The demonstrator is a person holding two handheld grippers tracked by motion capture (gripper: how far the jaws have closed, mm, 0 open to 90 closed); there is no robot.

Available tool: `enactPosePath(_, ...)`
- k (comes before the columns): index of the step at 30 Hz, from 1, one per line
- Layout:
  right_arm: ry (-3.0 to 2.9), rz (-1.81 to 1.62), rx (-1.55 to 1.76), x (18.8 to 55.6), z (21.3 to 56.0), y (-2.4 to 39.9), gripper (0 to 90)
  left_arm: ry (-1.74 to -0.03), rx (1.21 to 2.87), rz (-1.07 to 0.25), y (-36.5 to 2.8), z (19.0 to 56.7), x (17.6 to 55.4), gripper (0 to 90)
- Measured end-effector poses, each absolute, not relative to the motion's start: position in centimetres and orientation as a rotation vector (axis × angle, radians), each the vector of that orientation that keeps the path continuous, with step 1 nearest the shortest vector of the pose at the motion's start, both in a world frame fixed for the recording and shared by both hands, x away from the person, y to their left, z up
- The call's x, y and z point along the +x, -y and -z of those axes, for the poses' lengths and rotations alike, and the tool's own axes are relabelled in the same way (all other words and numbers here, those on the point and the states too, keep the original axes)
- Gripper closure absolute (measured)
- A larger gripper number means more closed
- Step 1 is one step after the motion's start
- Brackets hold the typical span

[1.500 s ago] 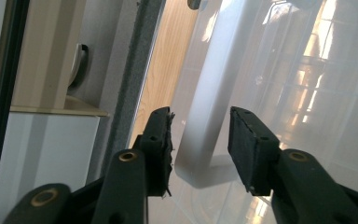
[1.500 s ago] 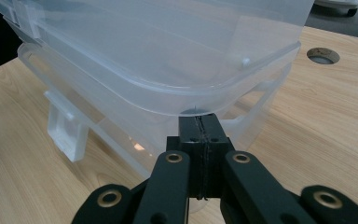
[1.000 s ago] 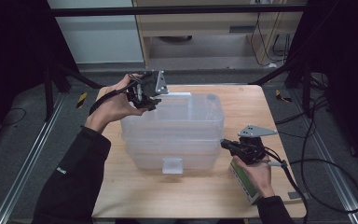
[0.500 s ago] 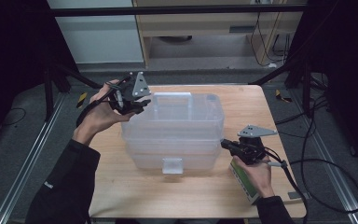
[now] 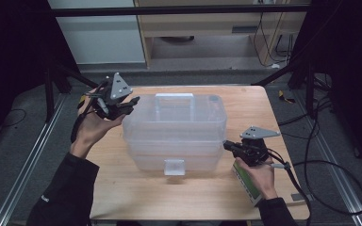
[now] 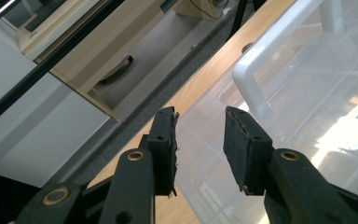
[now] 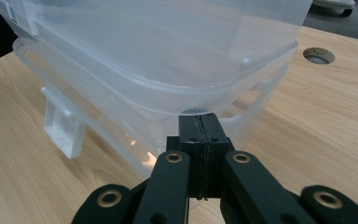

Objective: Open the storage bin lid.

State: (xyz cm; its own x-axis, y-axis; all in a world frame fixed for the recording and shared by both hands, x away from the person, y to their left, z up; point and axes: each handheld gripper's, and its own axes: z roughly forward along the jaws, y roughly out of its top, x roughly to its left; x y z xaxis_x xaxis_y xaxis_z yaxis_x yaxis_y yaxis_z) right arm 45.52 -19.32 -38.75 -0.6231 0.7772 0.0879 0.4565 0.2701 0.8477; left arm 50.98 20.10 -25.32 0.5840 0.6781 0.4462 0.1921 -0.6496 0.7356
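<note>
A clear plastic storage box [image 5: 176, 129] with a white handle [image 5: 174, 96] on its lid stands in the middle of the wooden table [image 5: 122, 188]. My left gripper [image 5: 134, 100] hovers at the box's far left corner. In the left gripper view the left gripper [image 6: 200, 114] points over the lid [image 6: 317, 93] toward the handle [image 6: 251, 79]; its jaws have just been closing, a gap remains and nothing is between them. My right gripper [image 5: 226, 143] is shut and empty. Its tips [image 7: 199, 116] touch the box [image 7: 168, 51] just under the lid's rim on the right side.
A round cable hole [image 7: 318, 55] sits in the table beyond the box. Cables [image 5: 330, 155] trail off the table's right edge to the floor. A cabinet [image 5: 202, 28] stands behind the table, and metal rails [image 5: 23, 183] run along the floor at the left.
My left hand has moved left, from above the box's rear left part to beside its far left corner. The right hand has stayed in place.
</note>
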Motion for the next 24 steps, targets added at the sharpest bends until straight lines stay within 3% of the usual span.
enactPosePath(10,-2.193,-1.296,1.122,45.6,38.6,19.3,90.0,-0.812,2.03,-0.915,-23.1,27.0,49.3,63.9)
enactPosePath(24,-2.192,-1.286,1.108,45.6,38.4,19.3,90.0,-0.948,1.882,-0.929,-26.5,29.5,47.4,66.0)
